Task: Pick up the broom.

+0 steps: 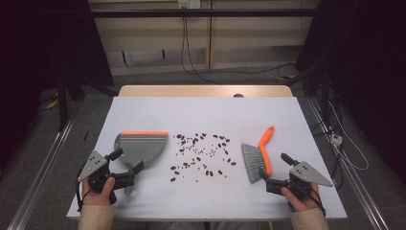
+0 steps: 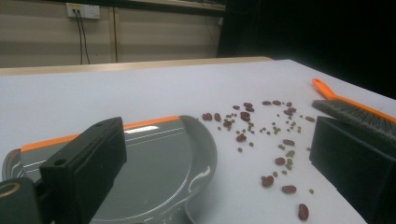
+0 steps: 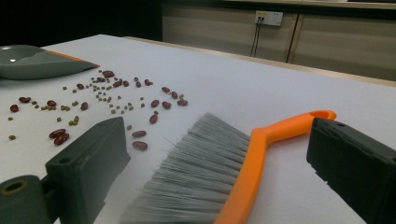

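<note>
The worktop (image 1: 143, 110) carried the whole job: a grey dustpan (image 1: 141, 147) with an orange lip, a hand brush (image 1: 256, 158) with grey bristles and an orange handle, and between them a loose scatter of red beans (image 1: 201, 155) mixed with smaller green ones.

The left gripper (image 1: 128, 167) stood at the near edge of the dustpan, jaws spread and holding nothing; in the left gripper view the pan (image 2: 154, 168) lay ahead between the two jaws, with its handle stub just below them. No contact with the pan could be confirmed.

The right gripper (image 1: 274, 170) stood at the near end of the brush, jaws likewise spread and empty. In the right gripper view the bristles (image 3: 196, 177) and the orange handle (image 3: 261, 154) lay between the jaws, the pads apart from both.

The beans lay ahead of both grippers, to the right of the left one and to the left of the right one.

Assessment: the step in hand was the approach to both tools, before any grasp. The next move would call for each gripper to lower and close, the right on the brush handle rather than the bristles, the left on the pan's handle.
</note>
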`<state>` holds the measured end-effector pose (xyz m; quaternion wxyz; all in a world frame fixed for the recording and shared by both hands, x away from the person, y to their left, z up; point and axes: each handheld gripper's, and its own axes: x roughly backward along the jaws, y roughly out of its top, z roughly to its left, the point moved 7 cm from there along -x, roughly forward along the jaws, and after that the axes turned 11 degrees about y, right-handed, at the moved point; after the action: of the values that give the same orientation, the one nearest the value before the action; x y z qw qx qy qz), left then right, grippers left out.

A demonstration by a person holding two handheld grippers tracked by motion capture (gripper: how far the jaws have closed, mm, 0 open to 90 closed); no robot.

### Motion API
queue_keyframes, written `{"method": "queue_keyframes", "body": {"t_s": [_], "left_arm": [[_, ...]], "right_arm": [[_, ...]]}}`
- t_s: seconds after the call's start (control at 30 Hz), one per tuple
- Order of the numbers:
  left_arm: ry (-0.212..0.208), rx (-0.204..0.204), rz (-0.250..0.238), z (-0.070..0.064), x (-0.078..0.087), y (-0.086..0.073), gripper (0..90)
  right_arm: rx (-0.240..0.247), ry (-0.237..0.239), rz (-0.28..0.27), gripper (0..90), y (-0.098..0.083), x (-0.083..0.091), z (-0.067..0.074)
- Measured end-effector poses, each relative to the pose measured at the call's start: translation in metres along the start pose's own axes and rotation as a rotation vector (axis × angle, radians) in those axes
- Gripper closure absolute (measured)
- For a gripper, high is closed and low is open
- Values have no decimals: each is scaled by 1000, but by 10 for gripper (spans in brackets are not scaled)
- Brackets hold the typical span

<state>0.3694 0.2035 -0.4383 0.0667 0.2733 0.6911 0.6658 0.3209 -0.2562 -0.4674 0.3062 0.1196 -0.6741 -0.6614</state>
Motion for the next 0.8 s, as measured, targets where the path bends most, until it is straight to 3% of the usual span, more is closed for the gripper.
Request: {"method": "queue_keyframes", "body": {"t_s": [0.37, 0.5, 0.7, 0.8], "left_arm": [[-3, -9, 0, 0, 0, 1, 36], [-4, -7, 4, 0, -2, 1, 36], [-7, -6, 4, -1, -2, 1, 36], [-7, -4, 6, -2, -3, 1, 36]], "right_arm": [[9, -4, -8, 46, 3, 0, -4], [19, -19, 23, 23, 6, -6, -13], [19, -84, 54, 24, 14, -16, -30], [-5, -147, 82, 25, 17, -24, -49]]}}
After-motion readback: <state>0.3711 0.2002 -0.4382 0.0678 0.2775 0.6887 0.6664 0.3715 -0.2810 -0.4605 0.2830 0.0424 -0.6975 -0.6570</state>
